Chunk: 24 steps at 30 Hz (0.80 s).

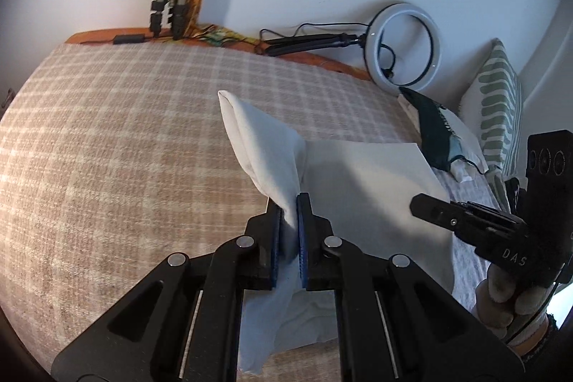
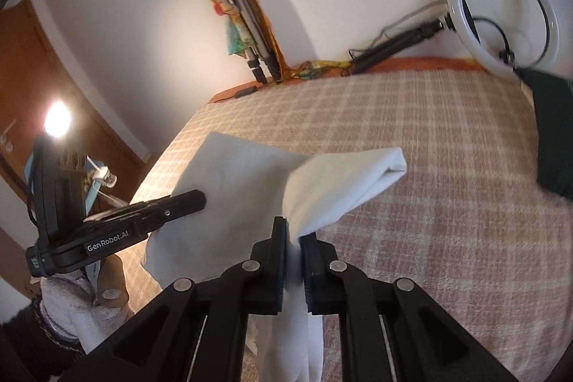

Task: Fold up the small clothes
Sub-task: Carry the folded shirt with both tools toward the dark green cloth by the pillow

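Left gripper [image 1: 289, 231] and right gripper [image 2: 294, 251] each clamped on small white cotton garment [image 1: 365, 181], lifted above checked beige bed [image 1: 125, 149], near edge. Keep level, fold toward far edge.

White garment [image 1: 365, 188] (partly folded) lifted off bed.

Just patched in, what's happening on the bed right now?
A person is folding a white cloth over a checked bedspread, one handheld gripper in each hand. The left gripper is shut on one bunched edge of the cloth, and the right gripper is shut on another edge, so the cloth hangs between them, partly lifted off the bed. No fold has been laid down yet. A dark green garment lies off to the side near a striped pillow.
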Each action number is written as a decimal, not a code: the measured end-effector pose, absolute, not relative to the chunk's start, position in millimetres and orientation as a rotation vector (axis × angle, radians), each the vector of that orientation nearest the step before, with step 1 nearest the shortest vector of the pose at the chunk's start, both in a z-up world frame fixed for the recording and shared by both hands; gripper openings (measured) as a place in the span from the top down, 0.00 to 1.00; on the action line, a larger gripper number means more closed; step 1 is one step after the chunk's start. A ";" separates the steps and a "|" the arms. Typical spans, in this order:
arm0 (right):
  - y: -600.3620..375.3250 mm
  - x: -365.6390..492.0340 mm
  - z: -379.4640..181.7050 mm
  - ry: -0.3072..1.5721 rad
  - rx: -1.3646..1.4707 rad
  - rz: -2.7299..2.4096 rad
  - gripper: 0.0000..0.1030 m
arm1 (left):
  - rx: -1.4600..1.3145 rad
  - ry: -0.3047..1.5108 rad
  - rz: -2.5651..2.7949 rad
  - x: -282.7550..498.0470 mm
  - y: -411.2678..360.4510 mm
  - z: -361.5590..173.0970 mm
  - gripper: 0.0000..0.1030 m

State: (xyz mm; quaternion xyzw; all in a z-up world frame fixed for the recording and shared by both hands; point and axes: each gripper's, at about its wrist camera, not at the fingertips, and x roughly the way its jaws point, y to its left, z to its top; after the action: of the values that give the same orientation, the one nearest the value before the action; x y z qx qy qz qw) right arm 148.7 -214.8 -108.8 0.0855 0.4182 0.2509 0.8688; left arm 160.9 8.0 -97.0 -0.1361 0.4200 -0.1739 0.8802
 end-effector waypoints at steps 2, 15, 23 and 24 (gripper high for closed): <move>-215.3 142.9 -102.7 0.858 0.160 0.523 0.95 | -0.282 0.865 -0.381 158.6 -1.2 -91.9 0.94; -278.0 112.9 -68.2 0.801 0.153 0.411 0.95 | -0.259 0.813 -0.507 151.7 -73.7 -66.3 0.94; -318.4 103.2 -53.8 0.784 0.131 0.350 0.95 | -0.241 0.802 -0.576 151.4 -128.2 -59.5 0.94; -325.8 102.5 -51.1 0.779 0.120 0.343 0.95 | -0.241 0.800 -0.583 152.4 -134.9 -59.0 0.94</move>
State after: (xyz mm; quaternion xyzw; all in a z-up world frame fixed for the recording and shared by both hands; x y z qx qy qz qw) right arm 102.5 -325.8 -51.1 0.0584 0.3776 0.1662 0.9090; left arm 152.4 -134.9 -59.0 -0.1154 0.3830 -0.2790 0.8730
